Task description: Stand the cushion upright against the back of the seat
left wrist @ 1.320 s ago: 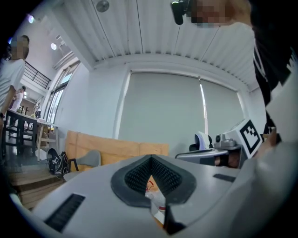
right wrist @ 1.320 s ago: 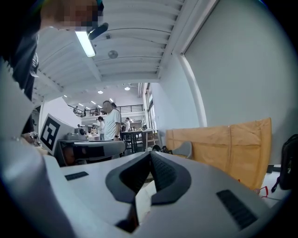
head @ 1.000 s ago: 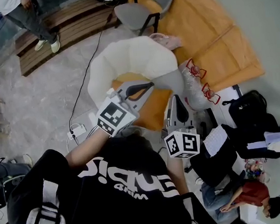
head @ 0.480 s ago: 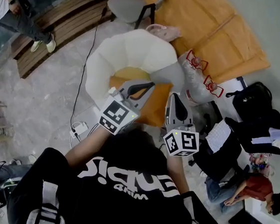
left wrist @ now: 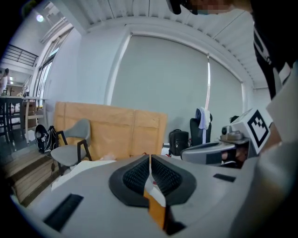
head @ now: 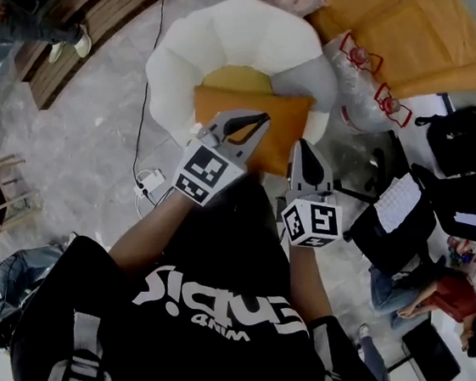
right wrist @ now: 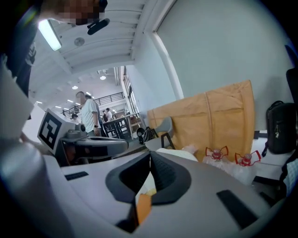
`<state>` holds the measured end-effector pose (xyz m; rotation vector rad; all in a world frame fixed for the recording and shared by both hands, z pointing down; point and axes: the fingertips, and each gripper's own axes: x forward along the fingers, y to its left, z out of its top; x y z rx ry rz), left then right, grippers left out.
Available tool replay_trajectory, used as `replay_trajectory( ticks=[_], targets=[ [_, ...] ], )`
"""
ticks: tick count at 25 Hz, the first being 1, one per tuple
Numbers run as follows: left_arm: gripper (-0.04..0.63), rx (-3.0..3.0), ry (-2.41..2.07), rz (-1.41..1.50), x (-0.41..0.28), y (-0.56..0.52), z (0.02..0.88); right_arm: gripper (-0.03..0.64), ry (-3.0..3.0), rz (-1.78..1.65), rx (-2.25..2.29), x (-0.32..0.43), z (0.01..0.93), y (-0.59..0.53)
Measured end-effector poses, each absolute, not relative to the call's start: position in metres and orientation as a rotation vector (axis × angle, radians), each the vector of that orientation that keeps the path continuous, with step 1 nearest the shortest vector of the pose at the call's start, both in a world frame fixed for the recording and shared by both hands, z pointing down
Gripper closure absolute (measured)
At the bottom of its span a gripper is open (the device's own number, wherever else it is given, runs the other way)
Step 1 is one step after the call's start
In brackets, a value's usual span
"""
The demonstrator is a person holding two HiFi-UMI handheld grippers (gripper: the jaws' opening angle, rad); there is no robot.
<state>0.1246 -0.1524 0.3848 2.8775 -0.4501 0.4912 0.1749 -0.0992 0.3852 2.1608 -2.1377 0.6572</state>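
Note:
An orange cushion (head: 288, 118) lies flat on the seat of a white armchair (head: 229, 33), with a yellow cushion (head: 241, 78) behind it against the backrest. My left gripper (head: 263, 121) is shut and empty, its tips over the cushion's near left part. Also shut and empty, my right gripper (head: 302, 145) hovers by the cushion's near right edge. In the left gripper view the shut left gripper (left wrist: 150, 160) shows a sliver of orange cushion (left wrist: 157, 211) below it. The right gripper (right wrist: 150, 158) likewise shows the orange cushion (right wrist: 143, 207) beneath.
Clear plastic bags with red ties (head: 362, 77) lean beside the armchair's right side. Large cardboard sheets (head: 389, 14) lie behind. A black backpack (head: 463, 138) and a seated person (head: 442, 299) are at right. A power strip (head: 152, 182) and cable lie left of the chair.
Both grippers have come down and forward toward the armchair, still shut. The armchair and orange cushion now sit nearer under the gripper tips.

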Motion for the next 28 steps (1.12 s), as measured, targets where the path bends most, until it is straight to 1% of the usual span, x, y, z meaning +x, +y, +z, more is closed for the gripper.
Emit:
replay_trajectory(
  ticks=[9,10,11,12,15,16,17,19,22,28],
  targets=[
    [0.582,2.767,-0.44,0.732,0.145,-0.184,0.523,0.593,-1.942,0.973,2.14,0.196,0.533,-0.095],
    [0.538,2.745,-0.436,0.761,0.146,-0.183,0.542,0.581,-1.908,1.005,2.151,0.199,0.551,-0.093],
    [0.477,2.718,-0.427,0.792,0.146,-0.181,0.563,0.523,-1.875,1.04,2.157,0.2,0.57,-0.09],
    [0.466,2.695,-0.418,0.823,0.147,-0.178,0.583,0.462,-1.844,1.077,2.159,0.2,0.589,-0.087],
    [0.449,2.651,-0.395,0.91,0.146,-0.175,0.644,0.404,-1.749,1.162,2.137,0.195,0.652,-0.077],
    [0.43,2.636,-0.383,0.942,0.146,-0.175,0.665,0.388,-1.712,1.196,2.126,0.192,0.674,-0.073],
    [0.41,2.621,-0.369,0.972,0.146,-0.175,0.686,0.376,-1.673,1.24,2.119,0.189,0.695,-0.068],
    [0.396,2.602,-0.338,1.033,0.15,-0.179,0.724,0.362,-1.595,1.334,2.117,0.184,0.736,-0.058],
    [0.386,2.601,-0.28,1.136,0.157,-0.181,0.777,0.337,-1.482,1.444,2.113,0.176,0.789,-0.039],
    [0.359,2.613,-0.217,1.273,0.176,-0.196,0.848,0.322,-1.265,1.541,2.107,0.176,0.872,-0.019]
  ],
)
